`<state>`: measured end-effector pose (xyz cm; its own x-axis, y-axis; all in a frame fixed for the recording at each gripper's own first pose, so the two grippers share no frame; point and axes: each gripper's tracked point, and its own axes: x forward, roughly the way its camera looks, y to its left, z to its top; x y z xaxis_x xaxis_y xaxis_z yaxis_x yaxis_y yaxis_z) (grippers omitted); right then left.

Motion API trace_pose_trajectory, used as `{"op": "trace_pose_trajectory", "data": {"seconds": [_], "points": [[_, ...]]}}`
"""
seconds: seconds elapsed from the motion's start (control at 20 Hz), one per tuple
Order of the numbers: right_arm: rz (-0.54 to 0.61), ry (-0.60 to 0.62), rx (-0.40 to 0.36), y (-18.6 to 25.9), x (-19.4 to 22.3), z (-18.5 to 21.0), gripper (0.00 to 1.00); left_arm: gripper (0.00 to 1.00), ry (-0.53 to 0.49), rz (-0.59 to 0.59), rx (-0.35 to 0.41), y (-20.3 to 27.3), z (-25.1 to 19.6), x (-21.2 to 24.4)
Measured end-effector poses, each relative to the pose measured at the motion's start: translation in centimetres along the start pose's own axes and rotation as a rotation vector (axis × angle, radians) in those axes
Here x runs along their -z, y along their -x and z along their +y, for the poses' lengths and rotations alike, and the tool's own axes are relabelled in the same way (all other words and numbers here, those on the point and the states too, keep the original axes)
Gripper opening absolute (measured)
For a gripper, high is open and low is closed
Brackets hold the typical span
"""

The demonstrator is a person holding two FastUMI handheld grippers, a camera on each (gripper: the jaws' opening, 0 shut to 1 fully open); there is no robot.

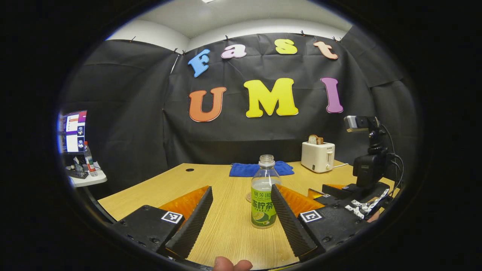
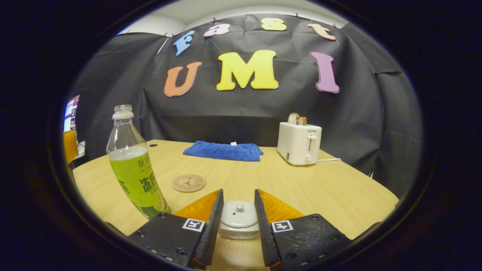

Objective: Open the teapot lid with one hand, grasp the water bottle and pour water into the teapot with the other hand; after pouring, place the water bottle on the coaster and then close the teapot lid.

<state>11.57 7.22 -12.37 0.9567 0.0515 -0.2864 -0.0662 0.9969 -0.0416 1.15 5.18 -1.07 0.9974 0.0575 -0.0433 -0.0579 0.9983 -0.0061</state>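
A: What can't we make out here?

B: In the right gripper view we see just the top of the teapot (image 2: 238, 222): a pale domed lid (image 2: 238, 213) with a small round knob, and a strip of rim under it. The body is cut off below, so we cannot tell whether there is a spout or handle. In the left gripper view the coaster (image 1: 248, 197) is mostly hidden behind the bottle, with just a sliver showing at its left side.

A: And the right gripper (image 2: 238, 210)?

B: Its fingers stand narrow, one on each side of the lid. We cannot tell whether they press on it or merely flank it.

A: The left gripper (image 1: 241, 205)?

B: Spread wide. The water bottle (image 1: 264, 192) stands upright on the wooden table (image 1: 226, 233) just inside the right-hand finger; whether they touch we cannot say. The other finger is well apart from it.

A: How does the bottle look?

B: Clear plastic, uncapped, green label around the lower half, liquid up to about the label's top edge. In the right gripper view it leans at the left only from lens bend, with the round coaster (image 2: 188, 183) near it. A fingertip (image 1: 231, 264) is cut off at the bottom edge of the left gripper view.
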Motion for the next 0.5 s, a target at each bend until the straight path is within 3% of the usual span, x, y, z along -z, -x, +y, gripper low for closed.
{"op": "trace_pose_trajectory", "data": {"seconds": [0.25,0.3,0.4,0.5], "points": [[0.008,-0.010,-0.018,-0.20,0.16,0.34,0.56,0.97,0.006,0.005,-0.003,0.11,0.11,0.03],[0.008,-0.023,-0.011,0.05,0.26,0.07,0.50,0.97,0.009,0.006,-0.002,-0.04,0.24,0.16],[0.018,-0.010,-0.001,-0.32,0.25,0.04,0.17,0.97,0.009,0.003,-0.003,0.08,0.42,0.03],[0.019,-0.006,-0.007,-0.15,0.23,0.24,0.17,0.97,0.008,0.002,-0.005,0.07,0.38,-0.01]]}}
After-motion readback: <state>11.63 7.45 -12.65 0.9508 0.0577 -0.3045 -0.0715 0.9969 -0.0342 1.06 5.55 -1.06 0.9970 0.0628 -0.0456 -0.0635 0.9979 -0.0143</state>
